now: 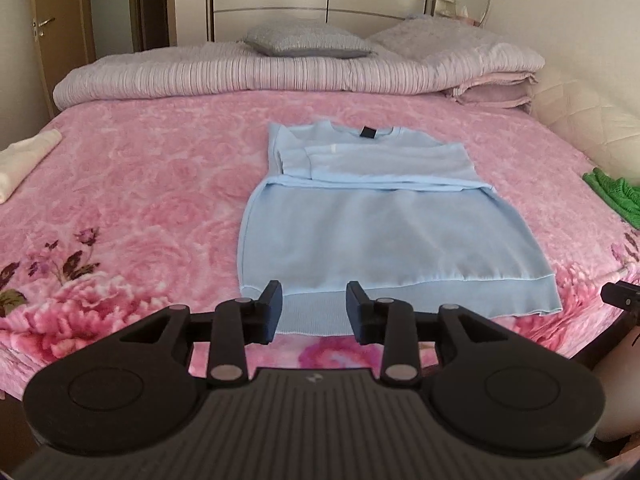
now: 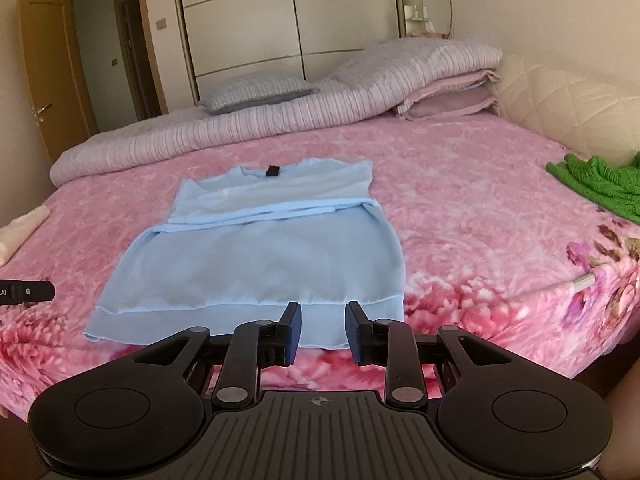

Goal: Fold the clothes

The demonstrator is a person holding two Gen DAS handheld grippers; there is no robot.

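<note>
Sweatshirt (image 1: 360,236), sleeves folded in, lies flat on pink bedspread (image 1: 160,168).

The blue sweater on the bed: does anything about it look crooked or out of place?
Nothing much. The blue sweater lies flat on the pink blanket, both sleeves folded across the chest. Only the lower hem runs slightly uneven.

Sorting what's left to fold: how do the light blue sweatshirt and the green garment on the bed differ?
The light blue sweatshirt lies flat mid-bed, sleeves folded across its chest; the green garment sits bunched at the bed's right edge. The sweatshirt's fabric looks smooth, the green garment's knitted. The sweatshirt shows whole, the green one only partly. Both rest on the pink floral blanket.
</note>
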